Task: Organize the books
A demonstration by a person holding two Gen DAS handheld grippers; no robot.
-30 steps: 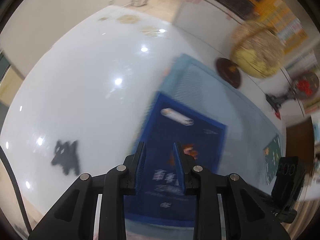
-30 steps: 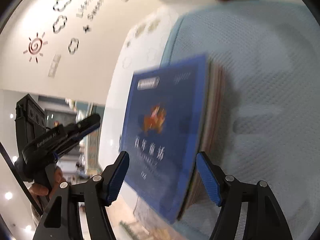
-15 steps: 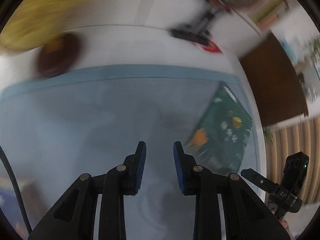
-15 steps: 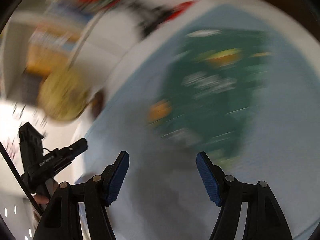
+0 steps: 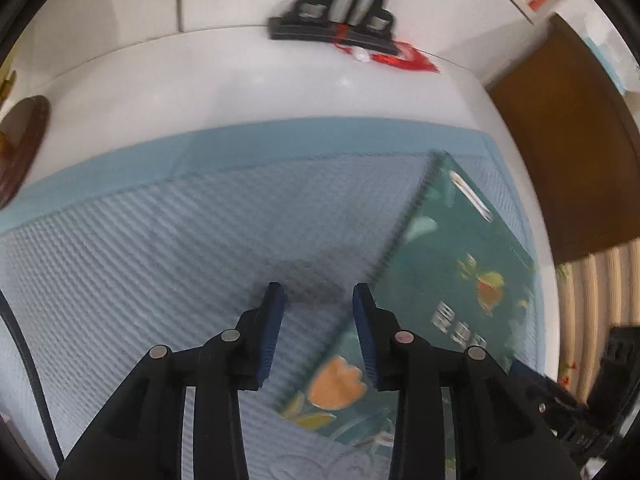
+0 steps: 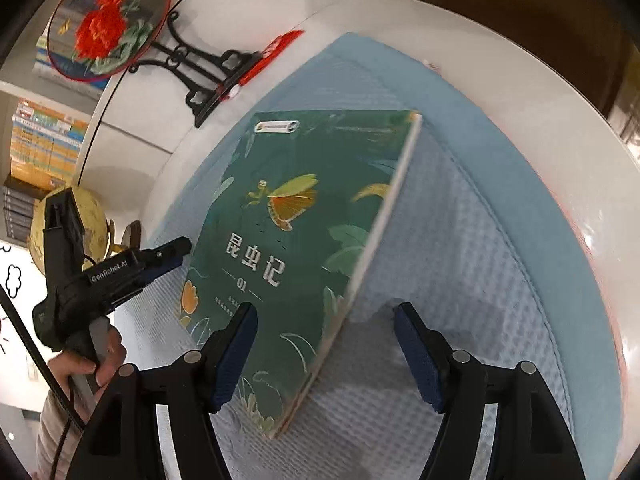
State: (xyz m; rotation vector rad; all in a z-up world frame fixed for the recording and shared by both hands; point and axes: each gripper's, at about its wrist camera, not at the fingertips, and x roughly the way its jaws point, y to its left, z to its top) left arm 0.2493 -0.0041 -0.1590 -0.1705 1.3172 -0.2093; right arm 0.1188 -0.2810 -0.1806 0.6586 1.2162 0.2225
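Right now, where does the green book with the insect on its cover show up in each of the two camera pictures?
Left wrist view: the green book lies right of centre on the blue mat, beside the left claw.
Right wrist view: the book fills the centre, just ahead of the open right claw.
Shared landmark: the black ornament stand beyond the mat.

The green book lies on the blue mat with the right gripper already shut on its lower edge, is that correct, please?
Not quite. The right wrist view shows the right gripper open, its fingers wide apart around the lower end of the green book, not shut on it. The book does lie on the blue mat.
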